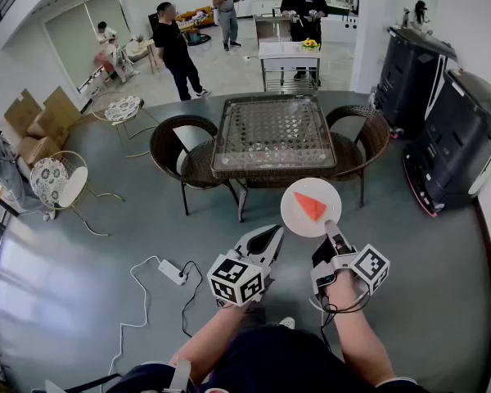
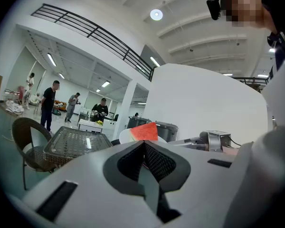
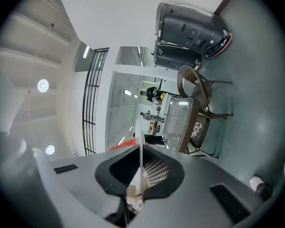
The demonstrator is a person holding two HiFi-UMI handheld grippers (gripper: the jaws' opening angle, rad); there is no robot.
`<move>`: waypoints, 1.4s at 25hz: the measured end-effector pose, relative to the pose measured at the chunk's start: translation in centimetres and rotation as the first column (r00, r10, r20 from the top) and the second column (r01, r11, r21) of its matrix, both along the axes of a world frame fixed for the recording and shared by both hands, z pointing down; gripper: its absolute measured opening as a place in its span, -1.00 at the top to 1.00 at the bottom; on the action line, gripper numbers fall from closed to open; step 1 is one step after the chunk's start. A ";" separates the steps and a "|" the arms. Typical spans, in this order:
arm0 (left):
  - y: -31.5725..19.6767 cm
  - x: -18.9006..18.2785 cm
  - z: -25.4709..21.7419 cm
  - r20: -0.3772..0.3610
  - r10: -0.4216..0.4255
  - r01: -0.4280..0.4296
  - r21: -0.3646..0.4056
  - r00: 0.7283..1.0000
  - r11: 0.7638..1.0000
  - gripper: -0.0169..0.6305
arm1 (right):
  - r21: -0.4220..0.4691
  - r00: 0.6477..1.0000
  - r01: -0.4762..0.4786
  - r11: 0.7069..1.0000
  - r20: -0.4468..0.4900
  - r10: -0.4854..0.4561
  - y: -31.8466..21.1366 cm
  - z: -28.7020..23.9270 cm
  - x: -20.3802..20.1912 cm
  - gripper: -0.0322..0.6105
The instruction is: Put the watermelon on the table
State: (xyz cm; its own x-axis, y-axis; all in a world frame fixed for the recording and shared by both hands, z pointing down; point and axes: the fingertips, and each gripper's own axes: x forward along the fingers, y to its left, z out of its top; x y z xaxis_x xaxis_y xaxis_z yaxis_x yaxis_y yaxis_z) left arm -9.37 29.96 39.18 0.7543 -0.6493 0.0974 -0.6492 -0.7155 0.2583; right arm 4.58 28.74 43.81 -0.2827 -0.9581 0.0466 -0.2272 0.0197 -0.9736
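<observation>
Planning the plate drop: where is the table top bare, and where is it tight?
Whole table top is bare, edge to edge. Left chair and right chair crowd its sides; the near edge between them is open for the approach.

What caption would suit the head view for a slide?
Right gripper holds a white plate with a watermelon slice before the glass-topped wicker table; left gripper shut, empty.
</observation>
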 end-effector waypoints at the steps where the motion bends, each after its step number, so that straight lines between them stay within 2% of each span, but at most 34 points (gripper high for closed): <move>1: 0.0 0.0 0.1 -0.001 0.000 0.000 -0.001 1.000 1.000 0.93 | 0.002 1.000 0.000 1.000 0.004 0.000 0.0 0.0 0.0 0.86; 20: -0.9 0.5 0.7 0.003 -0.011 0.011 -0.004 1.000 1.000 0.93 | 0.008 0.999 0.011 1.000 0.033 -0.011 -1.1 0.8 0.7 0.86; 29: -3.6 1.7 1.1 0.005 -0.010 0.011 -0.023 1.000 1.000 0.93 | -0.009 0.999 0.008 1.000 0.041 -0.008 -3.7 1.1 2.3 0.86; 35: -7.2 2.7 1.7 -0.001 0.008 -0.008 -0.029 1.000 1.000 0.93 | -0.003 1.000 0.004 1.000 0.030 -0.004 -7.2 1.0 3.2 0.86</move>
State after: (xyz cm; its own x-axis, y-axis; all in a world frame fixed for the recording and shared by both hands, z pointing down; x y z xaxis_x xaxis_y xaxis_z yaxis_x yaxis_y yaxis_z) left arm -6.67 22.75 40.86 0.7592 -0.6405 0.1156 -0.6436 -0.7125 0.2795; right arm 7.75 21.53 44.78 -0.2876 -0.9569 0.0406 -0.1979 0.0179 -0.9801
